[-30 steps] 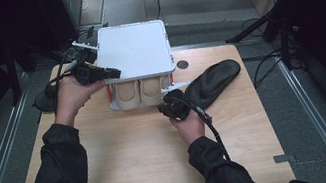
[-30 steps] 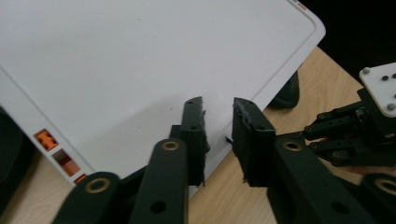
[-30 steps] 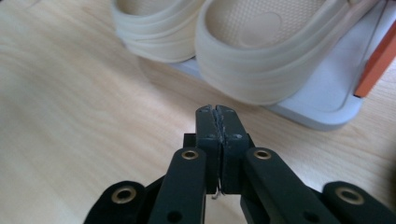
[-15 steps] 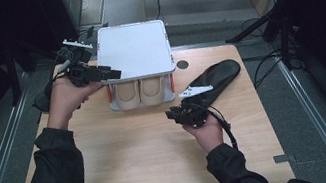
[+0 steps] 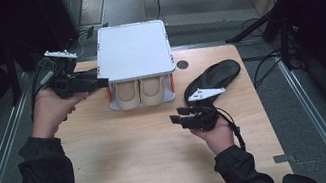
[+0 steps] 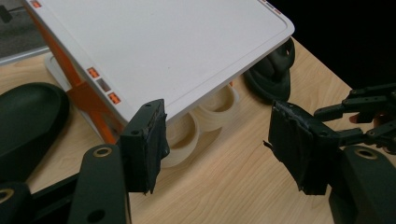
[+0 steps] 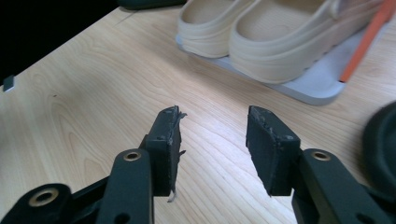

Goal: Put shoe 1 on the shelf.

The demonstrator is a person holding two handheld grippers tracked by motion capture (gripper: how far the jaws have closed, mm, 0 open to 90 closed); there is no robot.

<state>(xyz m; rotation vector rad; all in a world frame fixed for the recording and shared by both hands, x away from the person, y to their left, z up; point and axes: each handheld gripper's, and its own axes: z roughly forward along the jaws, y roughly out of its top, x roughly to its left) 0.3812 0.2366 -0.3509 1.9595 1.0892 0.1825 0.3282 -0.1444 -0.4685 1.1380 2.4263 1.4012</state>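
A white rack (image 5: 133,51) with orange posts stands at the table's back middle, and a pair of cream clogs (image 5: 141,93) sits under its top. My left gripper (image 5: 94,82) is beside the rack's left front corner, pointing right. Its jaws have just been opening and are open with nothing between them. In the left gripper view, the left gripper (image 6: 219,140) frames the rack's top (image 6: 154,46) and the clogs (image 6: 205,116). My right gripper (image 5: 179,115) hovers in front of the rack's right side. Its jaws have also just been opening, and the right gripper (image 7: 217,140) is open over bare wood, short of the clogs (image 7: 261,32).
A black shoe (image 5: 215,80) lies right of the rack, close behind the right gripper. Another black shoe (image 6: 28,121) lies on the table beyond the left gripper. A small round hole (image 5: 182,64) marks the tabletop. The wooden table (image 5: 138,162) ends near both forearms, with metal rails on each side.
Both grippers let go and opened their jaws. The right hand drew back from the rack's front toward the person. The left hand shifted slightly away from the rack's corner.
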